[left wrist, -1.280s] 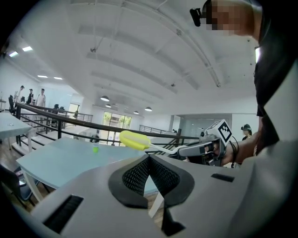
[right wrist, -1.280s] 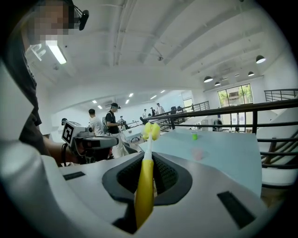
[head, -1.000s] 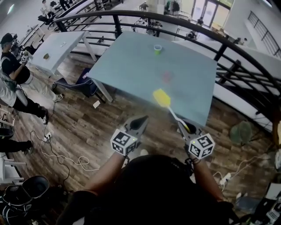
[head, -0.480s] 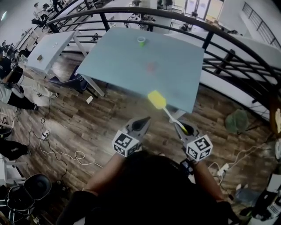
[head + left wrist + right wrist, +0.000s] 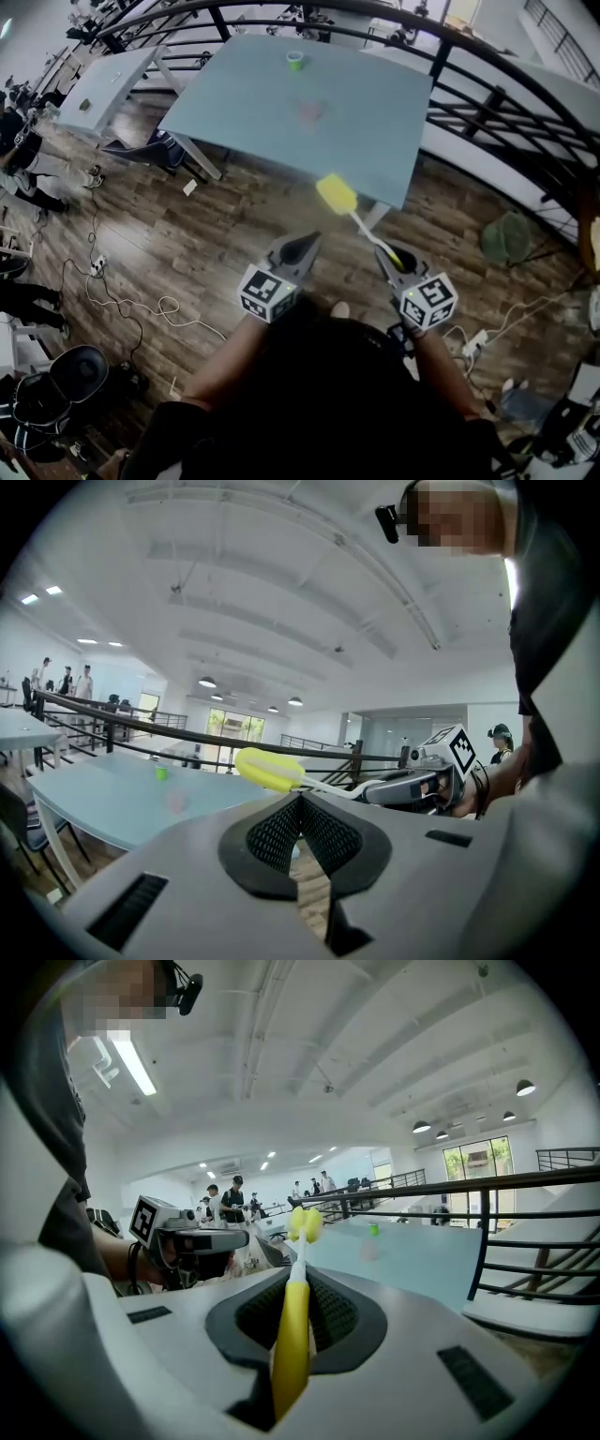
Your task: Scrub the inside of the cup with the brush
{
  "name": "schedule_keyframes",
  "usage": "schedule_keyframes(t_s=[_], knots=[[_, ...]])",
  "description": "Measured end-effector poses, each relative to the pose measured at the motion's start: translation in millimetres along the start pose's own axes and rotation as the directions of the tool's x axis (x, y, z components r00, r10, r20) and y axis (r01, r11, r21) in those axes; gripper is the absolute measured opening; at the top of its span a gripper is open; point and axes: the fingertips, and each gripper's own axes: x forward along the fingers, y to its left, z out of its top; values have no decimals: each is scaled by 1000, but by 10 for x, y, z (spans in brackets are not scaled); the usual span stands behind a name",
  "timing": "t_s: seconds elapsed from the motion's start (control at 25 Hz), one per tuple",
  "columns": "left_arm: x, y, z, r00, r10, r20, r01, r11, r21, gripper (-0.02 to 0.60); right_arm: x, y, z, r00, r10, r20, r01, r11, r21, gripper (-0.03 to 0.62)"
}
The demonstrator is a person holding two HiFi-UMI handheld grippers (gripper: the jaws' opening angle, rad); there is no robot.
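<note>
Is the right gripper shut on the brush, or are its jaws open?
Shut on it. The right gripper presses its black pads against both sides of the brush, on its yellow handle.

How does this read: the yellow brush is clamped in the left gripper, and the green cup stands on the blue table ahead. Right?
Wrong gripper: the yellow brush is clamped in the right gripper, not the left gripper; the right gripper view shows its handle between the jaws. The green cup does stand on the blue table ahead.
</note>
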Motion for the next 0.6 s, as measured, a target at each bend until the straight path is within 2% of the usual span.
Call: schedule_keyframes(t_s=[0.12,0.6], knots=[[-22,-61,-21,1000,7,0,-7,1000,-27,-2,-51,-1,0,1000,6,3,-6,1000,-12,40],[20,-223,-23,1000,17,15,-17,1000,-15,-2,-136,-96,-27,999,35,12,-34,999,-30,40]])
